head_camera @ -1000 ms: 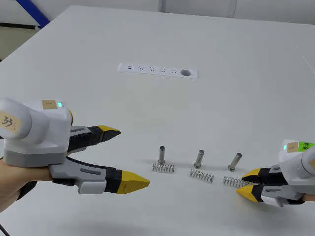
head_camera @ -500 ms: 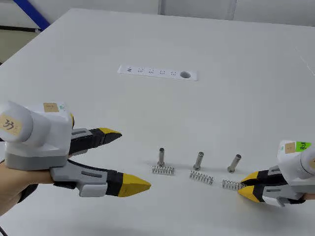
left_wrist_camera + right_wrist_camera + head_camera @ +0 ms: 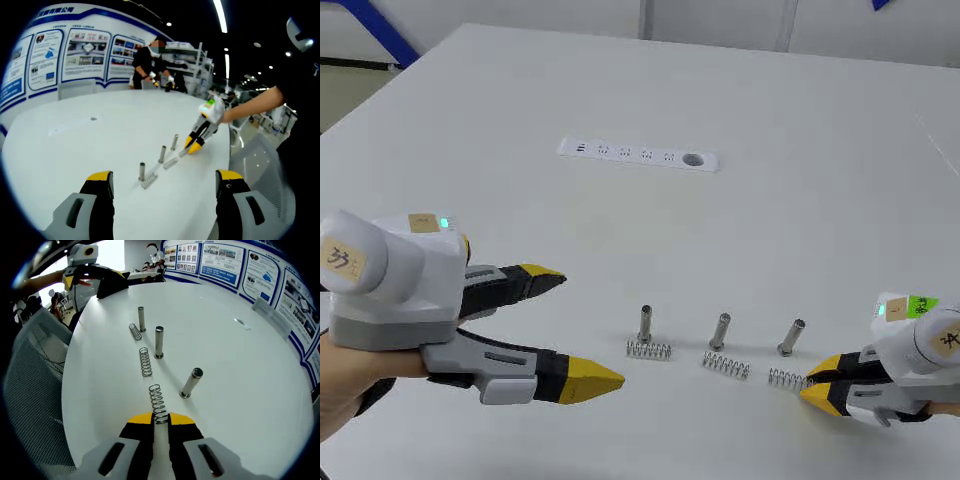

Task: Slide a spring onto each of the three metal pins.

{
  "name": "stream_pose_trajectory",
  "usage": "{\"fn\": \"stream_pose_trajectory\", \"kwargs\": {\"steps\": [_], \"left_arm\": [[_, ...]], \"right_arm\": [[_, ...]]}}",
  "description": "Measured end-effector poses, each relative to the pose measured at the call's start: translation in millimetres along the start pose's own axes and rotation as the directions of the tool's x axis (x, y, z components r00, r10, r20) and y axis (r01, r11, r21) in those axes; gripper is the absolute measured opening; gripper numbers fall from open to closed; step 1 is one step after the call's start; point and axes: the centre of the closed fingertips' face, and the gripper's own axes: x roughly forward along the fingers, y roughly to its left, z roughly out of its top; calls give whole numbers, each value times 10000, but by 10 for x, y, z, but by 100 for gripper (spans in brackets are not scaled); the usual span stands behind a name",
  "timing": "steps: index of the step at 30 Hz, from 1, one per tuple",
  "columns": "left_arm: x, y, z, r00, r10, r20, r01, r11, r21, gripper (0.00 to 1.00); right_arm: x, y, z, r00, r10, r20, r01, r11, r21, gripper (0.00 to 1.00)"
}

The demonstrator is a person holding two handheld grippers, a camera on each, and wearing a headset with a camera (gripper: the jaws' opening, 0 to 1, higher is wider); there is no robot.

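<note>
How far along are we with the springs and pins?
Done: nothing; all three pins stand bare. In hand: right claw shut on the rightmost spring. To do: that one plus the two springs lying flat; left claw open.

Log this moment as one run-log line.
right gripper: shut on rightmost coiled steel spring | left gripper: open, empty | silver metal pins: all three bare | other two springs: on white table

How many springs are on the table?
3. The left spring lies beside the left pin, the middle spring beside the middle pin, the right spring is pinched at one end by the right gripper. None seems hidden.
</note>
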Motion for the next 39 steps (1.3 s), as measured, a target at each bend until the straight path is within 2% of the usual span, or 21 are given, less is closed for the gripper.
{"fn": "stream_pose_trajectory", "kwargs": {"steps": [3, 6, 11, 15, 18, 22, 26, 28, 34, 39], "left_arm": [[24, -22, 10, 9999, -96, 62, 97, 9999, -31, 84], [58, -56, 39, 9996, -217, 174, 217, 9998, 2, 83], [145, -88, 71, 9991, -334, 248, 332, 9994, 74, 83], [230, -214, 103, 9970, -742, 227, 734, 9968, 327, 80], [313, -308, 158, 9932, -1086, 411, 1074, 9938, 295, 80], [408, -381, 217, 9902, -1277, 565, 1256, 9913, 381, 75], [487, -487, 257, 9860, -1564, 573, 1528, 9863, 623, 67], [520, -540, 259, 9827, -1751, 596, 1715, 9833, 609, 66], [564, -650, 179, 9781, -2062, 291, 2033, 9758, 800, 60], [595, -727, 171, 9741, -2247, 247, 2213, 9701, 998, 53]], "right_arm": [[-59, 16, 47, 10000, 3, 51, -3, 10000, -5, 11], [-156, 48, 176, 9994, -2, 355, 9, 9998, -198, 11], [-324, 103, 411, 9978, 2, 658, 66, 9947, -1023, 11], [-478, 182, 681, 9928, 95, 1198, 69, 9907, -1358, 11], [-550, 281, 865, 9895, 217, 1426, 32, 9850, -1723, 11], [-585, 396, 1004, 9865, 401, 1585, -70, 9789, -2040, 11], [-594, 534, 1101, 9826, 667, 1733, -260, 9734, -2275, 11], [-572, 599, 1110, 9843, 740, 1599, -304, 9652, -2598, 11], [-571, 763, 1190, 9781, 1078, 1778, -574, 9619, -2672, 11], [-566, 854, 1227, 9756, 1248, 1804, -709, 9577, -2790, 11]]}}
